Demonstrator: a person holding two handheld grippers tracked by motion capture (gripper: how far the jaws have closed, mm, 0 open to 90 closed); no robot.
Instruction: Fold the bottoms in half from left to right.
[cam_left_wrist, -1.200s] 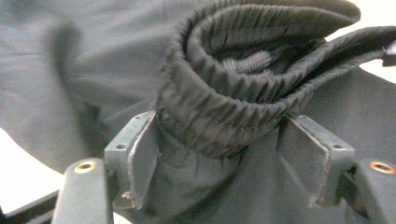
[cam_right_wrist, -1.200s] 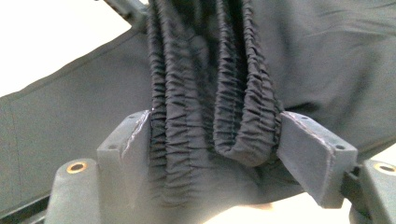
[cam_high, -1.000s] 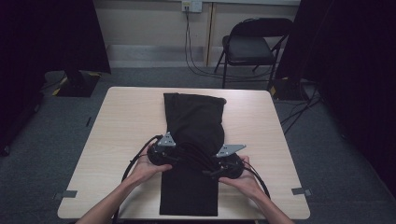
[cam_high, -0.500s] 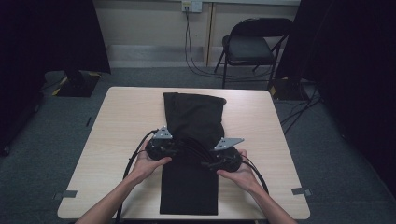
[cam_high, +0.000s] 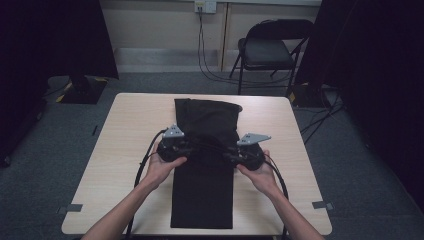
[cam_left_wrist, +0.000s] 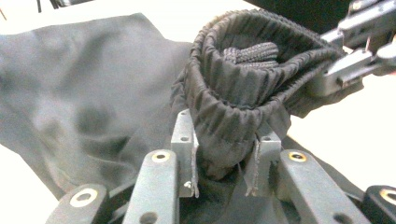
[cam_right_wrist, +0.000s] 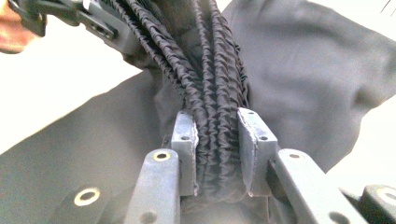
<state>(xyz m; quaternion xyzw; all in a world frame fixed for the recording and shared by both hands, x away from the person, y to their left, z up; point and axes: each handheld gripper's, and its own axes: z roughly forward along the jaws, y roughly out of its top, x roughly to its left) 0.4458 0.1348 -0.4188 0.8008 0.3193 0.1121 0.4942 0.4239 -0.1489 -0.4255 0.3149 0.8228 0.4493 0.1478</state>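
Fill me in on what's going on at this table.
A person is folding a pair of black trousers on a wooden table. The left gripper and the right gripper, whose jaws have just been closing, each pinch the gathered elastic waistband and lift it above the rest of the garment.

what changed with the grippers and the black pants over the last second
Both grippers' jaws have just been closing and now pinch the gathered elastic waistband of the black pants: the left gripper at one end, the right gripper at the other. Both hands have lifted a little and drawn the band away from the person, bunching the cloth. The pants' lower part still lies flat on the table, and the chair has not moved.
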